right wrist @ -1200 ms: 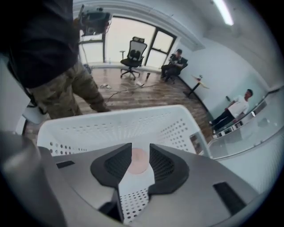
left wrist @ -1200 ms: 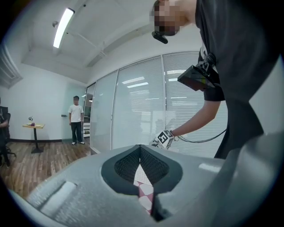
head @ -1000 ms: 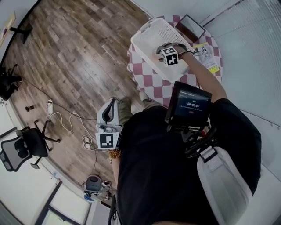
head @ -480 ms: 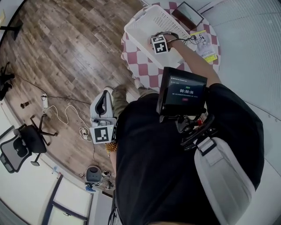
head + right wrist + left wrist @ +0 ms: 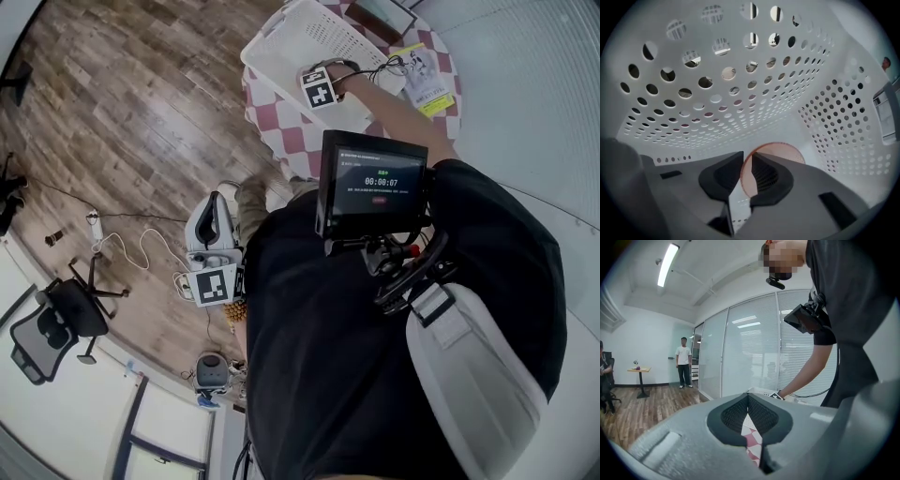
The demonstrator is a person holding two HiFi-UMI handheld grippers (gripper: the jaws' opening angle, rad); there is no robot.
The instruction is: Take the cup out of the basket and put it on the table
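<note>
My right gripper (image 5: 323, 89) points straight down into the white perforated basket (image 5: 281, 37) on the checkered table (image 5: 281, 136). In the right gripper view a translucent pink cup (image 5: 783, 152) sits on the basket floor (image 5: 717, 117). Its thin wall runs between the jaws of the right gripper (image 5: 746, 157). Those jaws have just been closing and now pinch the cup's wall near the rim. My left gripper (image 5: 214, 202) hangs low beside my body, away from the table, over the wooden floor. In its own view the left gripper (image 5: 748, 397) is shut with nothing held.
Papers with a yellow edge (image 5: 422, 75) and a dark framed object (image 5: 380, 11) lie on the table behind the basket. A screen (image 5: 375, 183) hangs on my chest. Cables (image 5: 141, 248) and an office chair (image 5: 56, 323) are on the floor. A person (image 5: 683, 362) stands far off.
My right gripper has sunk deeper into the basket. The whole scene has drifted up and left in the head view. The left gripper has kept its place at my side.
</note>
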